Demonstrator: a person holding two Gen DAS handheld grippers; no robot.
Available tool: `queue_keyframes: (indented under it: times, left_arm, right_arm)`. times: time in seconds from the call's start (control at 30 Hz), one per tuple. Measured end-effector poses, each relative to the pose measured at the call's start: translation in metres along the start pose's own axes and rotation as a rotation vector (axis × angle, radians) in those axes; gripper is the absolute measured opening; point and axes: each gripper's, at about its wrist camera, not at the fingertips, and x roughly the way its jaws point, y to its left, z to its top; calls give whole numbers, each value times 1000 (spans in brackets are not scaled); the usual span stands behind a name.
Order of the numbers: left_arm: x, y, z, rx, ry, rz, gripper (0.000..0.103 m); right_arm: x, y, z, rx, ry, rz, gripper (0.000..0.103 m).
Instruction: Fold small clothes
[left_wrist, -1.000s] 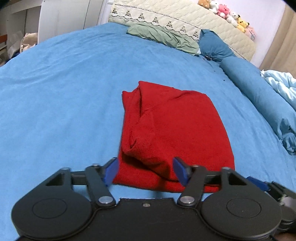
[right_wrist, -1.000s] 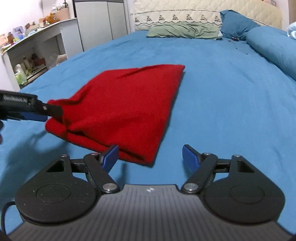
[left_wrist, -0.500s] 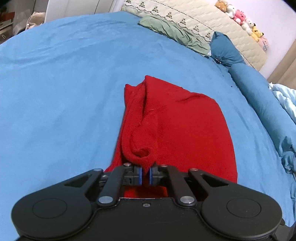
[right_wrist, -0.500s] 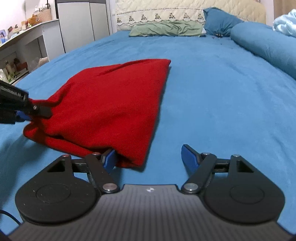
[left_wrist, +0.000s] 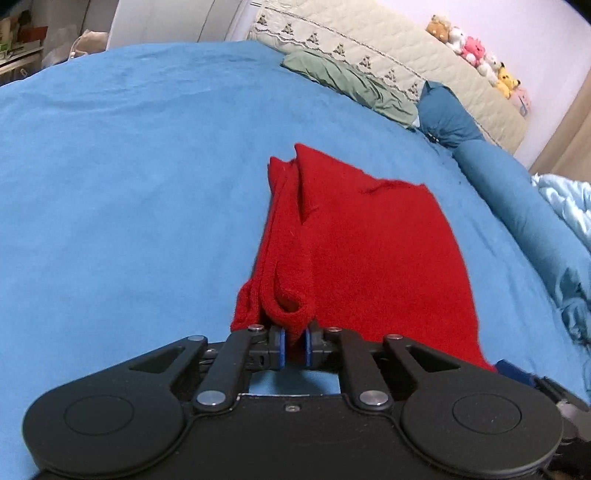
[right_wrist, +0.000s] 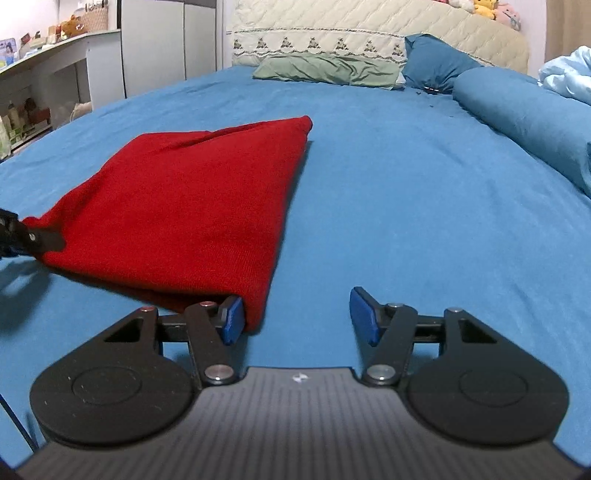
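Note:
A folded red garment (left_wrist: 373, 251) lies on the blue bed sheet (left_wrist: 129, 206). My left gripper (left_wrist: 294, 346) is shut on the garment's near left corner and lifts it a little off the sheet. In the right wrist view the red garment (right_wrist: 192, 206) stretches from its far corner down to my right gripper (right_wrist: 297, 314), which is open. The gripper's left fingertip (right_wrist: 232, 317) touches the garment's near right corner; the right fingertip is apart over bare sheet. The left gripper (right_wrist: 22, 240) shows at the left edge, holding the cloth.
A green pillow (right_wrist: 325, 70), a dark blue pillow (right_wrist: 432, 61) and a long blue bolster (right_wrist: 524, 118) lie at the bed's head and right side. A light blue quilt (left_wrist: 565, 206) is bunched at the right. A white cabinet (right_wrist: 162, 44) and shelves (right_wrist: 40, 85) stand left of the bed.
My left gripper closed on the garment's near left corner and raised it. My right gripper moved in until its left fingertip touches the near right corner; it stays open.

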Motion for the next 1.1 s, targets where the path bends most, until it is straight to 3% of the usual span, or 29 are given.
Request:
queue_keyframes:
  times: [0.1, 0.17, 0.3, 0.37, 0.6, 0.73, 0.8, 0.87, 0.93, 1.1]
  left_arm:
    - [-17, -3, 4, 22, -52, 21, 26]
    - [-18, -4, 6, 63, -66, 71, 27]
    - [-15, 11, 7, 20, -68, 81, 30]
    - [-9, 11, 6, 38, -46, 109, 34]
    - [6, 2, 2, 132, -25, 179, 40]
    - [-4, -4, 11, 182, -27, 167, 40]
    - [-15, -10, 25, 213, -51, 142, 48]
    - [-23, -18, 47, 260, -66, 111, 83]
    - [-25, -22, 70, 282, -70, 73, 103]
    - [15, 1, 121, 169, 71, -48, 102]
  right_arm:
    - [-5, -5, 4, -14, 4, 38, 76]
    - [-16, -8, 4, -34, -14, 71, 77]
    - [-45, -16, -1, -1, -119, 189, 84]
    - [-47, -17, 4, 26, -130, 202, 88]
    - [10, -22, 14, 104, 67, 124, 87]
    - [6, -24, 19, 92, 60, 140, 87]
    - [-2, -32, 29, 128, 41, 186, 89]
    - [-9, -43, 47, 166, 39, 240, 91]
    - [-10, -53, 69, 203, 73, 305, 99]
    - [9, -62, 126, 254, 178, 392, 103]
